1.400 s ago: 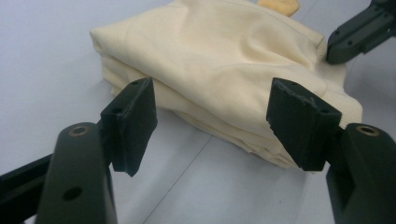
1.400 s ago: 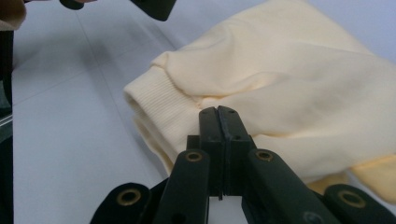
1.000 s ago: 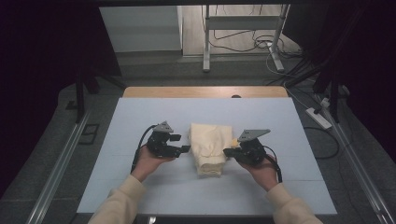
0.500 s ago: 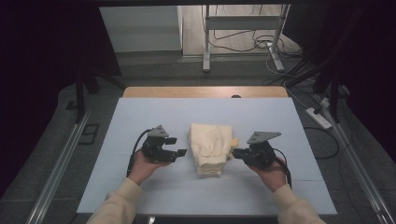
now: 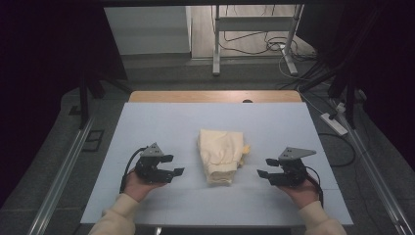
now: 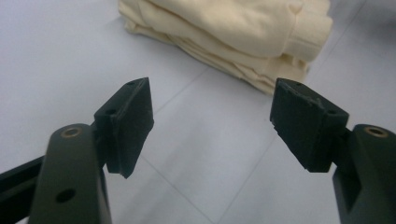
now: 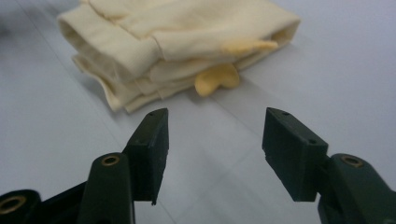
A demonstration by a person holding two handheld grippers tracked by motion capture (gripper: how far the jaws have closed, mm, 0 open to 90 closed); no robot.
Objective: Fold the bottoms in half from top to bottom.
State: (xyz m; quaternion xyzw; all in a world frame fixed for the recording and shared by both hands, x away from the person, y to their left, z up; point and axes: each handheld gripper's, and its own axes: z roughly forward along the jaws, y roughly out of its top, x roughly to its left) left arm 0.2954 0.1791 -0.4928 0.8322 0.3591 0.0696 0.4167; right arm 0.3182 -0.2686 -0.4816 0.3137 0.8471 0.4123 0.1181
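High view: the folded cream garment (image 5: 221,155) lies on the pale blue table top (image 5: 161,122), between the two tongs and apart from both. The left gripper (image 5: 177,171) rests at the garment's left, jaws pointing toward it, spread and empty. The right gripper (image 5: 261,173) sits at the garment's right, jaws likewise aimed at it; they have just been opening, with nothing between them.

Left gripper view: both black jaws stand wide apart over bare table. The folded garment (image 6: 233,32) lies ahead of the tips, beyond them and clear of contact, its stacked edges facing the jaws.

Right gripper view: jaws parted, nothing clamped. The garment (image 7: 173,44) lies ahead and slightly left of the tips, untouched. A yellow tab (image 7: 217,79) protrudes from under its layers, nearest the gap between the jaws.
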